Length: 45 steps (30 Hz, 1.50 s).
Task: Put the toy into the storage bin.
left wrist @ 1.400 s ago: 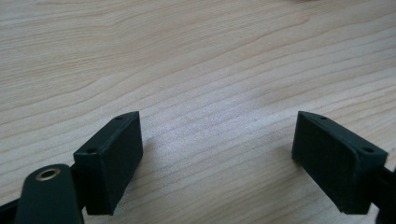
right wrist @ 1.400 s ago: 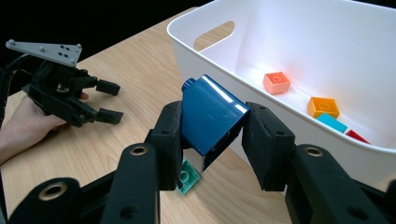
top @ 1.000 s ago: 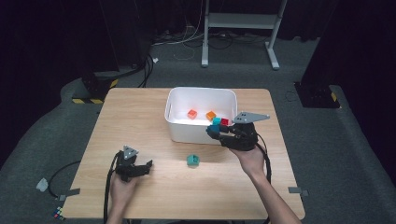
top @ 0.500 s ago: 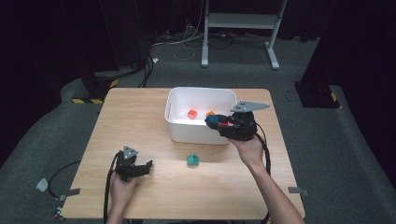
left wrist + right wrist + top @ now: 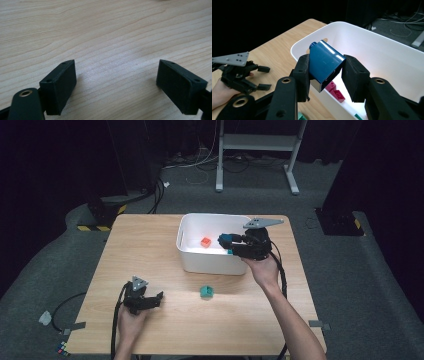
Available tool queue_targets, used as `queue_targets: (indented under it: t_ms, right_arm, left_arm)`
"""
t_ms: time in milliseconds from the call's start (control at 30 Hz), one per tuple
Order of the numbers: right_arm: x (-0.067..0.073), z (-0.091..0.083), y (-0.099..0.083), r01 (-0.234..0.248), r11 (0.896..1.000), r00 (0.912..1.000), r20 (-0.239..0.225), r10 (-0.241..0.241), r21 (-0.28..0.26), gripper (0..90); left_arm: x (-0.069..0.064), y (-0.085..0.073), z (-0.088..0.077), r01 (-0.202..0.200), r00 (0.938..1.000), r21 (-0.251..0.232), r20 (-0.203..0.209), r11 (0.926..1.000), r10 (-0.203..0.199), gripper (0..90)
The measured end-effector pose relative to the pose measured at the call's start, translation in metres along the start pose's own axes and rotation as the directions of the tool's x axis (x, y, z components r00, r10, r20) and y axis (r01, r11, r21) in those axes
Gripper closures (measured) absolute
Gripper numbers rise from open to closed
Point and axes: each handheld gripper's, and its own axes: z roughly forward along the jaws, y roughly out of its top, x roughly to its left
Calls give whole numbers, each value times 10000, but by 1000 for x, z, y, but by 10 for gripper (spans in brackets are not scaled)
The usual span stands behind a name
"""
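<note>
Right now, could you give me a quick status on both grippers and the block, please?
Right gripper shut on blue block, above bin. Left gripper open, low over table. Green block on table, not in the way.

Left gripper (image 5: 117,82) low over table (image 5: 105,32), jaws wide apart, nothing between them. Bare pale wood grain beneath. Brass-ringed hole (image 5: 25,93) at lower left.

The white bin (image 5: 210,262) blocks the tabletop's (image 5: 150,245) far middle. A green block (image 5: 206,292) sits alone just before it. Bare wood runs along the left edge and near edge, easy passage.
</note>
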Motion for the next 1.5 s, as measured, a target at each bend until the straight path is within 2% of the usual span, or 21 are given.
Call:
queue_targets:
  t_ms: [567, 800, 1167, 1500]
  right_arm:
    - [-24, 19, 6, -612, 9980, 9968, 530, 603, 153, 590]
    - [-32, 30, 9, -577, 9968, 9931, 1053, 516, 554, 590]
    - [-45, 45, 5, -899, 9926, 9867, 1429, 776, 815, 589]
    - [-50, 55, 1, -841, 9892, 9823, 1766, 620, 1203, 580]
  left_arm:
    - [0, 0, 0, 7, 10000, -2, 1, 10000, -7, 164]
    - [0, 0, 0, 17, 10000, -5, 7, 10000, -17, 164]
    - [0, 0, 0, 27, 10000, -11, 12, 10000, -27, 164]
    - [0, 0, 0, 21, 10000, -6, 12, 10000, -21, 164]
